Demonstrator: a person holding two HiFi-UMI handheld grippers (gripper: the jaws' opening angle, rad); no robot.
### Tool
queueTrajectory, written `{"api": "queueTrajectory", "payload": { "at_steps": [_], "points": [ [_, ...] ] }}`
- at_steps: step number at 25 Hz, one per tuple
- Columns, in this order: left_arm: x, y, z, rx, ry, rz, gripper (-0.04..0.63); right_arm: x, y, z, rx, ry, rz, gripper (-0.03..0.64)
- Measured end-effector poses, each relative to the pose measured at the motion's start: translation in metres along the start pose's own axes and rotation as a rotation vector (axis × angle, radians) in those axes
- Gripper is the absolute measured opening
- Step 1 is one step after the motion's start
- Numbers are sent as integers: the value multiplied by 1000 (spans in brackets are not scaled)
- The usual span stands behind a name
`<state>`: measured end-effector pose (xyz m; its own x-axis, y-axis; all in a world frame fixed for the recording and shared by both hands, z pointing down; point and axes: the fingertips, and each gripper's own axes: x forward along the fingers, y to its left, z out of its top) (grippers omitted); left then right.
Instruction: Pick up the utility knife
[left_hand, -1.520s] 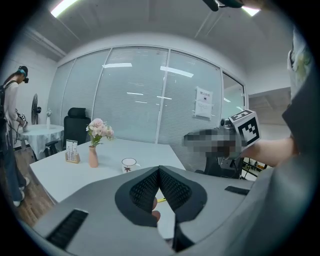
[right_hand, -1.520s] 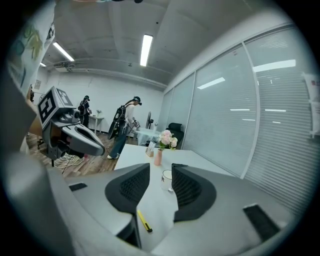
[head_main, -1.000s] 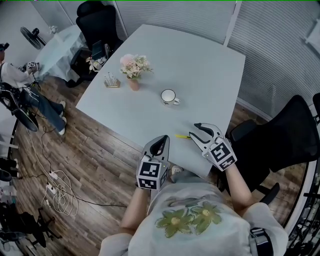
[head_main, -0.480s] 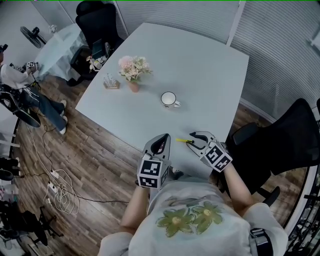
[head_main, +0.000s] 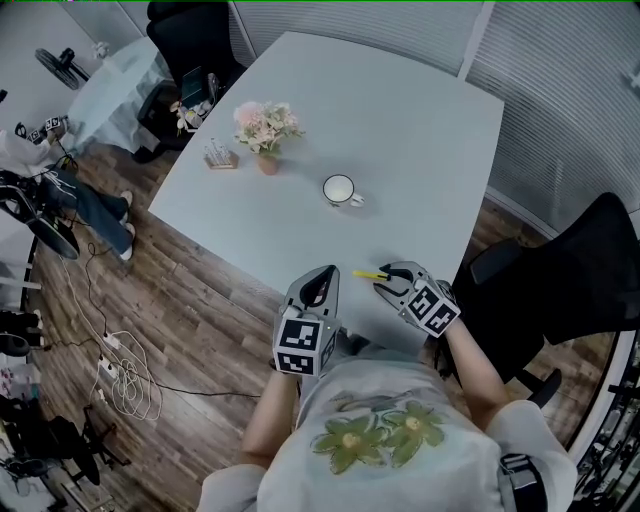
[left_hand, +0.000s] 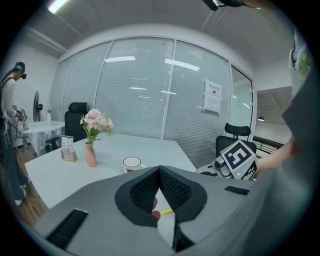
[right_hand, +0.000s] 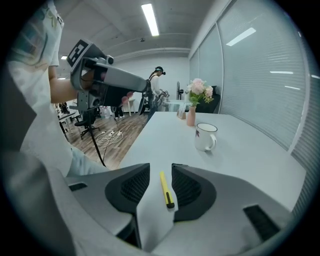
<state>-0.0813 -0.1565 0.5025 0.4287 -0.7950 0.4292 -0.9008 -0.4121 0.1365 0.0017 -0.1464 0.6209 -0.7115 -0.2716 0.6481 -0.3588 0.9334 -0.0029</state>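
Task at the approach stage, grasp not yet made. Nearest the camera, the right gripper (right_hand: 161, 168) is held low over the worktop (right_hand: 240, 155) with its fingers (right_hand: 187, 189) apart. The utility knife (right_hand: 166, 190), a slim yellow body with a dark near end, lies flat on the worktop in the gap between them. It runs roughly along the line of the fingers and sits somewhat closer to the right-hand one. No contact between either finger and the knife can be made out. In the head view the knife's yellow far end shows just past the fingertips, close to the worktop's near edge. The left gripper (left_hand: 159, 169) is held up beside the right one, off the knife, with its fingers together at the tips and nothing clamped between them. A sliver of the knife is visible below them in the left gripper view. Beyond the right fingertips, well apart from the knife, stands a white mug (right_hand: 205, 136). Farther on are a small vase of pink flowers (right_hand: 192, 114) and a card holder (head_main: 220, 158). Judged from this arrangement, alignment over the knife is done. What remains is to bring the right fingers together on the knife's body and lift it clear of the worktop.
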Motion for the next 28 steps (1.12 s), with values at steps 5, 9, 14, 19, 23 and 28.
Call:
{"api": "queueTrajectory", "payload": {
  "at_steps": [5, 9, 14, 19, 23, 28],
  "points": [
    [2, 4, -6, -16, 13, 13, 3, 11, -2, -18, -24, 62, 11, 144],
    [2, 7, -9, -26, 18, 13, 3, 22, -1, -30, -16, 96, 22, 144],
    [6, 12, -15, -33, 27, 19, 3, 32, -5, -43, -44, 155, 31, 144],
    [10, 14, -16, -39, 30, 23, 3, 41, -10, -55, -52, 185, 42, 143],
    [11, 17, -18, -43, 41, 28, 3, 47, -13, -65, -65, 223, 51, 143],
    [13, 23, -23, -52, 50, 32, 3, 57, -14, -71, -82, 248, 56, 143]
  ]
}}
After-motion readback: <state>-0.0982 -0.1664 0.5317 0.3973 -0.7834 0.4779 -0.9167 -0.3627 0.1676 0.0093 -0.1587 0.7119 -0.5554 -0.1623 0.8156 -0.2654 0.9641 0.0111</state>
